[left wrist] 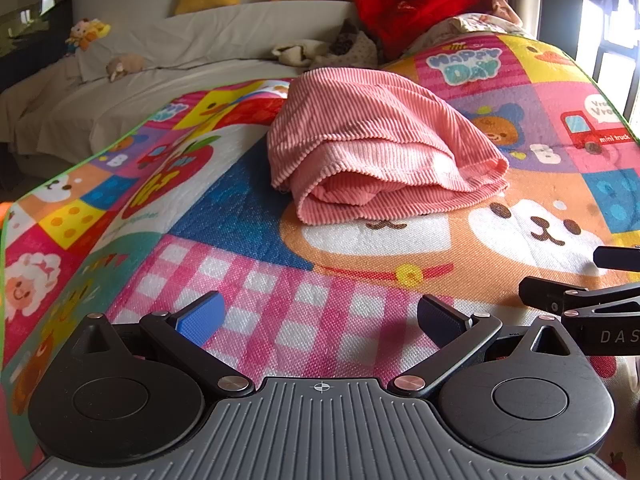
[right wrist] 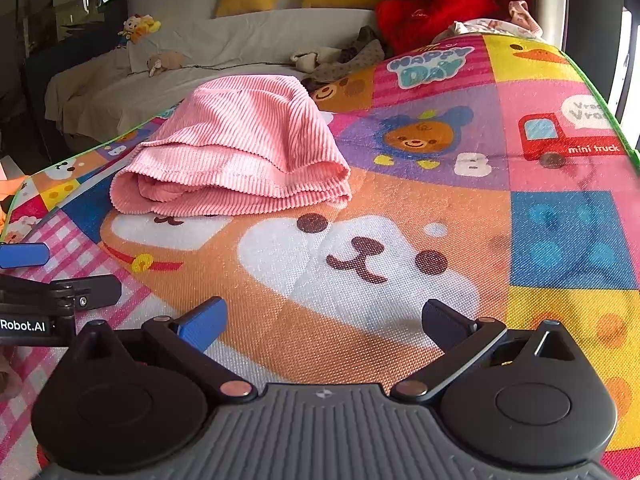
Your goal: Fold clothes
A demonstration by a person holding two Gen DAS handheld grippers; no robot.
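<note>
The pink ribbed garment (left wrist: 380, 148) lies folded in a bundle on the colourful play mat (left wrist: 248, 280), well ahead of the left claw (left wrist: 320, 320) and right claw (right wrist: 324, 324), both spread wide and empty above the mat, with a grey sofa (left wrist: 160, 52) beyond.

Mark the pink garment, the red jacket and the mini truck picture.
pink garment (left wrist: 380, 136), left wrist view, on its ribbed top layer.
red jacket (right wrist: 440, 4), right wrist view, on its puffy middle.
mini truck picture (right wrist: 552, 136), right wrist view, on the red cab.
</note>
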